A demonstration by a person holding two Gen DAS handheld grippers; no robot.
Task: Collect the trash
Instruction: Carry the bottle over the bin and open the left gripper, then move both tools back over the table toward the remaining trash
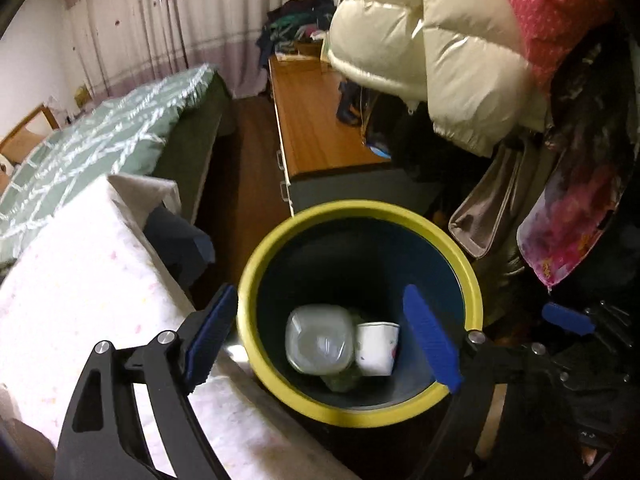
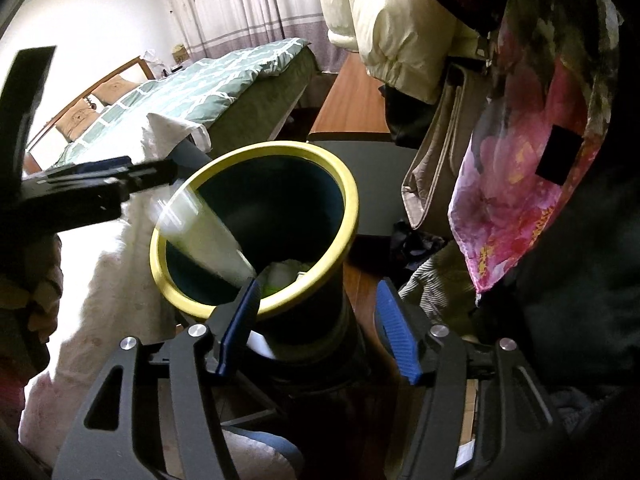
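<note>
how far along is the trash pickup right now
Done: a clear plastic container and a white paper cup already lie at the bottom of the yellow-rimmed bin. In hand: nothing. The left gripper and right gripper are both open. A blurred pale tube-shaped item sits at the bin's mouth, apparently dropping in. Left: no other loose trash is identifiable in these views.

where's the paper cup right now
In the left wrist view, the paper cup lies at the bottom of the yellow-rimmed bin, right of the clear plastic container.
</note>
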